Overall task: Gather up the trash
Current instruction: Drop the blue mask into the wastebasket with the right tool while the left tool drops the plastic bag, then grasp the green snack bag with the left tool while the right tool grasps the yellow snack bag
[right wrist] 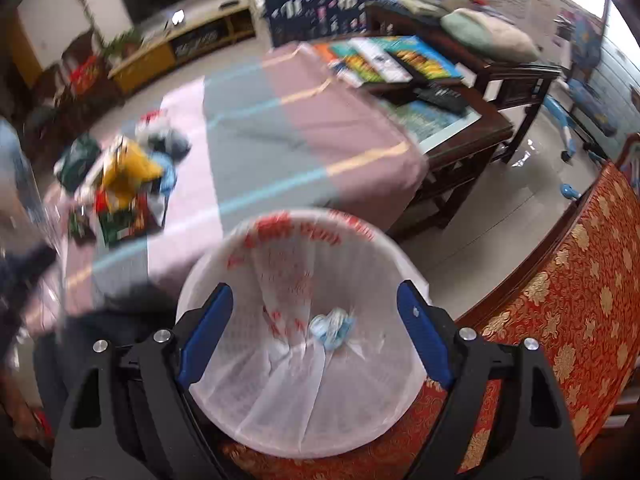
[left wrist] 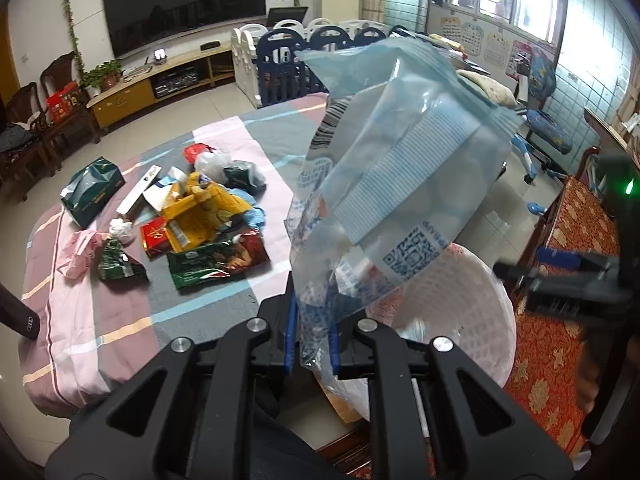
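Left wrist view: left gripper (left wrist: 312,344) has its jaws clamped on the lower corner of a blue wrapper (left wrist: 396,168), which stands up in front of the lens, lifted clear of the table. The bin (left wrist: 472,312), white and lined, sits just right of and below the wrapper. Step in hand, as I judge it: carrying one piece to the bin. Next move calls for a short shift right until the wrapper hangs over the bin's opening, then release. The trash pile (left wrist: 192,220) lies on the striped cloth (left wrist: 120,320), well apart from the bin. The right gripper is visible at the right edge, near the bin's rim; it could crowd the drop.

Right wrist view (blurred): right gripper (right wrist: 316,332) hovers over the bin (right wrist: 400,272), jaws wide apart and holding nothing. A small blue wad (right wrist: 332,328) lies at the bottom. Pile (right wrist: 120,184) at left, books on a side table (right wrist: 452,144) beyond. The red patterned seat (right wrist: 560,320) borders the bin.
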The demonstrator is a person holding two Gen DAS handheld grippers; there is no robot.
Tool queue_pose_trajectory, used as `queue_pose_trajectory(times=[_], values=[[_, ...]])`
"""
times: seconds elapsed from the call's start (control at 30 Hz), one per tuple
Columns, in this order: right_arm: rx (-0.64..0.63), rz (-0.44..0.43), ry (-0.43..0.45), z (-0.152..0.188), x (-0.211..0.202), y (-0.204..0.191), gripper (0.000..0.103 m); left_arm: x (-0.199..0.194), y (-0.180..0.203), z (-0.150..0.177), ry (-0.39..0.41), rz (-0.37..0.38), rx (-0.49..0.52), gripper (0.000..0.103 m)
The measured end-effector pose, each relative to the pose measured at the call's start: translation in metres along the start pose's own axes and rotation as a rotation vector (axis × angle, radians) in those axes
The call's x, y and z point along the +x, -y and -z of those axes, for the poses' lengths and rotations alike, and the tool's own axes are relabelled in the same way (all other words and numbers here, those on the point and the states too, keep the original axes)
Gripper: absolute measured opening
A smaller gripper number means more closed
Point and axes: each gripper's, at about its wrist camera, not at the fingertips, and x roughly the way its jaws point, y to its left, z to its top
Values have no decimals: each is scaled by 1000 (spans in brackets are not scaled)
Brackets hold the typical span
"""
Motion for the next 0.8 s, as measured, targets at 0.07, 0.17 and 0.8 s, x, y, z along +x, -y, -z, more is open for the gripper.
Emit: queue_pose_trajectory(times=[0.07,0.17,0.8], values=[[54,7,57,-7,-14,13,83,6,8,3,-21,50,10,14],[122,10,124,-13,-29,29,83,22,30,10,-76,147,79,14],[97,-2,126,-16,-18,16,84,76,-116,25,-168,-131,-311,88]])
